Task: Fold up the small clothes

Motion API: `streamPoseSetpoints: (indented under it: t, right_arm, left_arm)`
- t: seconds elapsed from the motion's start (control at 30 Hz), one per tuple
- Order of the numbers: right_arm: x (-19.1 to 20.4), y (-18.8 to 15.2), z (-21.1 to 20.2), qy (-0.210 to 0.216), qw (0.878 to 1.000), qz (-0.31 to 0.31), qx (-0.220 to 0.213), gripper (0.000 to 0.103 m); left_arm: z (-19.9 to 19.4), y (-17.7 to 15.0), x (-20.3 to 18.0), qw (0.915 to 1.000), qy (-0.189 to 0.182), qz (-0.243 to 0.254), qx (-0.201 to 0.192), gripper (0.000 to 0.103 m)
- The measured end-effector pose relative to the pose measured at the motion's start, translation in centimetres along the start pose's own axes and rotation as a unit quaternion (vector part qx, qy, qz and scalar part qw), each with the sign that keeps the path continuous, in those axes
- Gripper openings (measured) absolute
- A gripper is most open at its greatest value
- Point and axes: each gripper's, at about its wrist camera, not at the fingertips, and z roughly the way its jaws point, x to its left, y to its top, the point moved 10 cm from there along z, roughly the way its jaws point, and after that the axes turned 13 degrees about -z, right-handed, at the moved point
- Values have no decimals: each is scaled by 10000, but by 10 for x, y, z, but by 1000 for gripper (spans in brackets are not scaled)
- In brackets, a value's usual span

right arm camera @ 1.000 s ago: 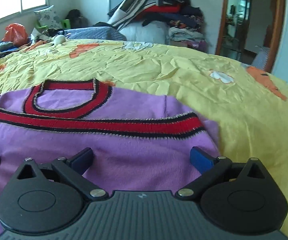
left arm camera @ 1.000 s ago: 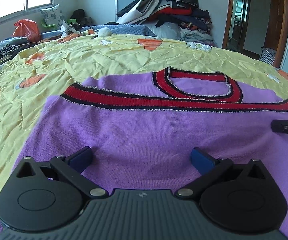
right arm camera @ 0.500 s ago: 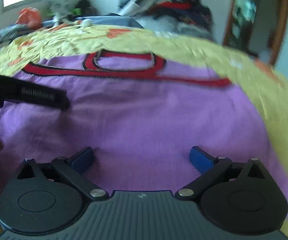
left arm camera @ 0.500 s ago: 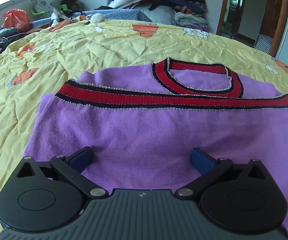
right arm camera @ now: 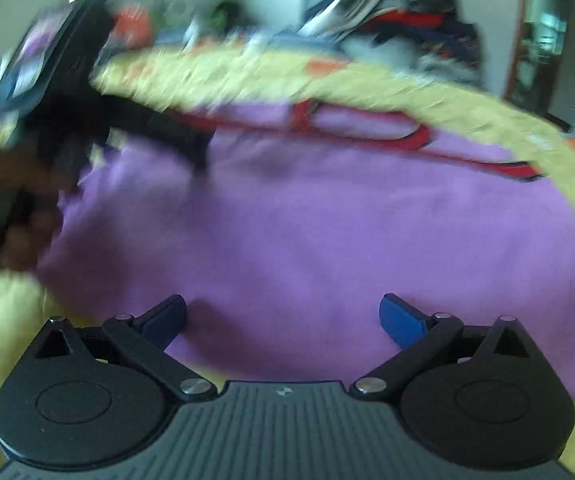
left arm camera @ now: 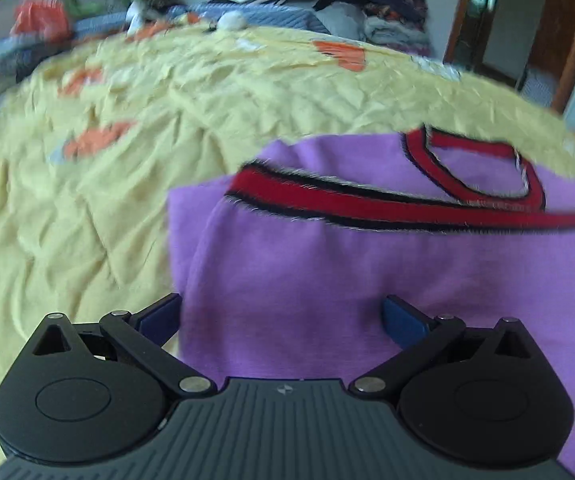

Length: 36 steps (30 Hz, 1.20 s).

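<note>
The purple sweater [left arm camera: 367,272] lies spread on the bed, on the yellow quilt [left arm camera: 87,200], with its red-and-black stripe [left arm camera: 367,204] and neckline on the far side from me. I judge it a soft, light knit: limp, a little stretchy, and likely to sag and bunch rather than hold a line when lifted. It should not slip much, since the fuzzy surface gives the pads something to bite. Along its left side a strip of the fabric looks already doubled, with one purple layer showing beside another. I would take hold at an edge or corner, pinching through both layers near the hem, not in the middle of the panel, where I would only gather a loose tuft.

My left gripper [left arm camera: 283,316] is spread wide, with nothing between its pads. It hovers low over the near left edge of the sweater: the left pad sits about at the border with the quilt and the right pad is over purple knit. I cannot tell whether either pad touches the cloth.

My right gripper [right arm camera: 283,314] is just as wide apart and holds nothing. It sits over the near hem, both pads above purple fabric. This view is heavily blurred, so contact is unclear.
</note>
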Motion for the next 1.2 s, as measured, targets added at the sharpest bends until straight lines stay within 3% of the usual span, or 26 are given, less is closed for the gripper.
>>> streamPoseSetpoints:
  t: [0.03, 0.1, 0.2, 0.33, 0.47, 0.6, 0.67, 0.77, 0.83, 1.2]
  right_arm:
    - [3, 1, -3, -168, 9998, -94, -103, 103]
    - [0, -5, -7, -71, 9998, 201, -20, 103]
    - [1, -8, -16, 14, 9999, 92, 106, 103]
    - [-22, 1, -23, -235, 9995, 226, 53, 103]
    - [-60, 8, -23, -668, 9976, 174, -25, 103]
    - [-96, 3, -14, -892, 9957, 187, 165, 103]
    - [-108, -7, -7, -730, 9961, 421, 258, 103]
    - [-119, -23, 6, -478, 9955, 696, 423, 103]
    - [-123, -28, 3, -422, 9961, 755, 182, 103]
    - [-136, -42, -7, -389, 9958, 821, -88, 103]
  left_arm:
    - [-1, 3, 8, 9999, 92, -32, -25, 103]
    - [-6, 3, 14, 9999, 74, -80, 21, 103]
    - [-32, -1, 12, 9998, 30, -62, -206, 103]
    - [-79, -25, -11, 9973, -597, -55, -427, 103]
    - [-104, -60, -33, 9946, -908, 109, -486, 103]
    - [-95, -89, -38, 9962, -740, 299, -341, 103]
    - [-81, -100, -30, 9981, -530, 258, -182, 103]
    - [-79, -106, -23, 9980, -361, 382, -344, 103]
    - [-80, -107, -21, 9978, -298, 459, -386, 103]
    - [-82, -110, -17, 9975, -198, 494, -463, 103]
